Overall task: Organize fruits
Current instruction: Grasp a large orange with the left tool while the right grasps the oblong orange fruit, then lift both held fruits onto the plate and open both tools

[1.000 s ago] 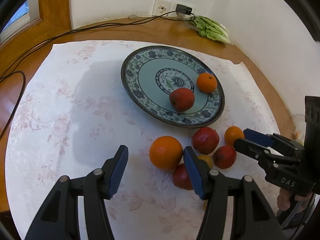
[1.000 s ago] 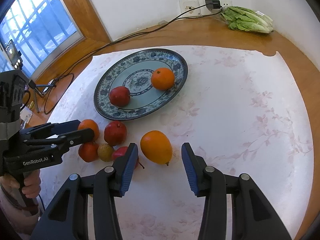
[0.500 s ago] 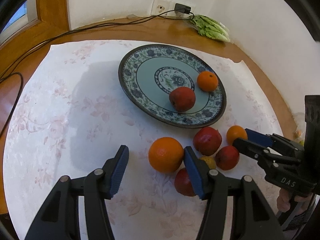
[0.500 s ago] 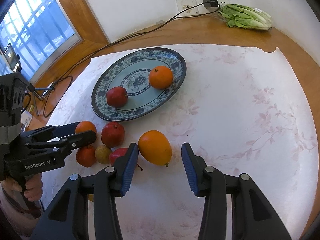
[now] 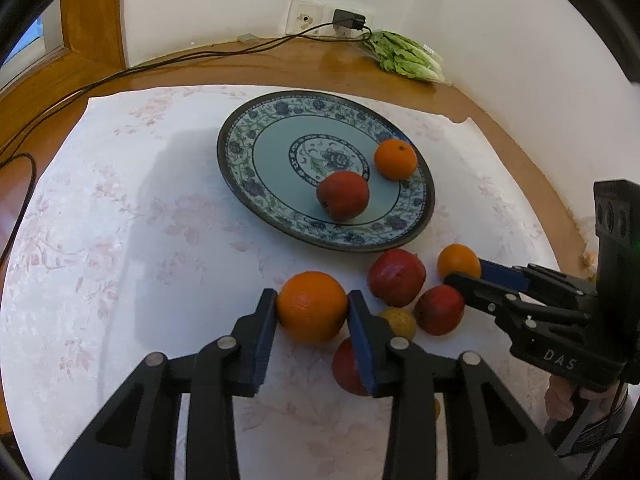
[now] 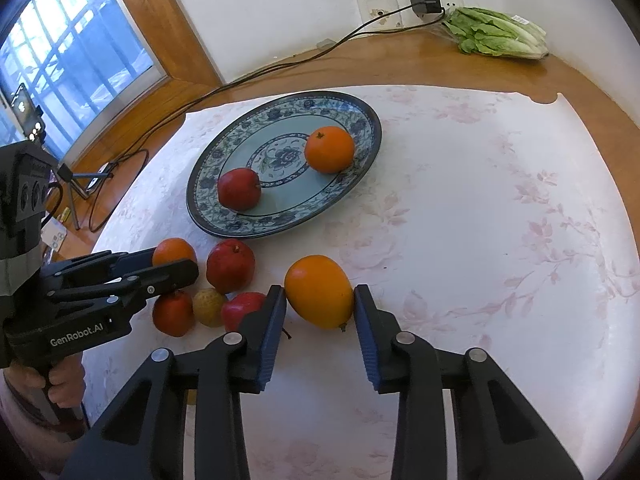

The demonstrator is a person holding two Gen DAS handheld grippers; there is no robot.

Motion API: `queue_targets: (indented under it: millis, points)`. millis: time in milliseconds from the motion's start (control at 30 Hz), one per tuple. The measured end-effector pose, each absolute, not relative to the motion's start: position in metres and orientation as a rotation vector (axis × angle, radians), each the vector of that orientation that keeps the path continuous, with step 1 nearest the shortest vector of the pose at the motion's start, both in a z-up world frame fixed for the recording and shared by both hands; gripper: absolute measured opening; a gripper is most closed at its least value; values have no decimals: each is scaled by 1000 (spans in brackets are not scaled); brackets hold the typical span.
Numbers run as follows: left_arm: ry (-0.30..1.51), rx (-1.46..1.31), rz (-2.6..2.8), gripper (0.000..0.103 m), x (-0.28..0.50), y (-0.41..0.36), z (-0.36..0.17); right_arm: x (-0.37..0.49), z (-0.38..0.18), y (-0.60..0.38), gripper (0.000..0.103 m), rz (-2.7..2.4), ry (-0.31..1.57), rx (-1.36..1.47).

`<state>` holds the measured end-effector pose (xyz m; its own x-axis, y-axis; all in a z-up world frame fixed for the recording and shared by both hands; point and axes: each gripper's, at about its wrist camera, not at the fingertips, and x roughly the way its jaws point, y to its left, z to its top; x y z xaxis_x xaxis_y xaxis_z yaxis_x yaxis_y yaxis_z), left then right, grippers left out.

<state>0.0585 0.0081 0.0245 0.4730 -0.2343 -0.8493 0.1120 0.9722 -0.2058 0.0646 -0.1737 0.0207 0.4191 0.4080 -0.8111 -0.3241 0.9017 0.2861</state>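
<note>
Left gripper (image 5: 312,309): jaws closing, pads against both sides of a round orange (image 5: 311,300)
Right gripper (image 6: 320,301): jaws closing, pads against both sides of an oval yellow-orange fruit (image 6: 319,286)
Where: both fruits sit on the white floral cloth (image 6: 480,240), near the blue patterned china plate (image 5: 240,184), flanking a cluster of loose red fruits (image 6: 230,266)
</note>
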Motion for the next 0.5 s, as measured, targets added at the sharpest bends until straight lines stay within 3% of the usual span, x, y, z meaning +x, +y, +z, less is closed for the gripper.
queue_targets:
  millis: [500]
  points:
    - [1031, -142, -198, 37, 55, 14, 36, 61, 32, -178, 35, 453, 1009, 90]
